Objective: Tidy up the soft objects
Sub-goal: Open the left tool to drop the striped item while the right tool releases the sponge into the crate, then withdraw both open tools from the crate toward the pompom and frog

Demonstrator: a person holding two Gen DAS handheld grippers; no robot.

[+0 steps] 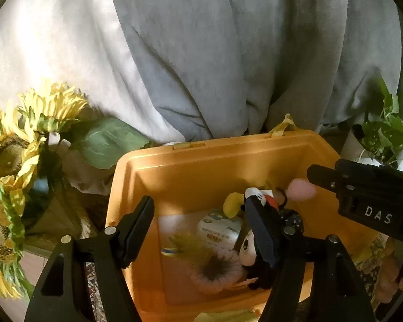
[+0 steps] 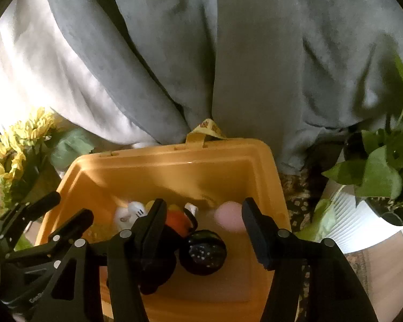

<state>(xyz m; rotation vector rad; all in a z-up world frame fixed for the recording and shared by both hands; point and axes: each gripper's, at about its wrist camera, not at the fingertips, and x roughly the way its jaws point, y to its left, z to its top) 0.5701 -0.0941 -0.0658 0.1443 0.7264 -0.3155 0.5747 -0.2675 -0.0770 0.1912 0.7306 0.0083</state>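
Soft toys are lying inside the orange bin (image 1: 190,161): a black plush doll (image 1: 258,257) with a white face, a pink ball (image 2: 228,216), a black speckled pouch (image 2: 202,252) and a fuzzy pink ring (image 1: 217,271). Both the left gripper (image 1: 201,230) and the right gripper (image 2: 204,230) are hovering over the bin with fingers spread wide, gripping nothing. Sunflowers (image 1: 18,150) are standing left of the bin, a leafy potted plant (image 2: 381,177) is sitting to its right, and grey fabric (image 1: 228,53) is hanging behind.
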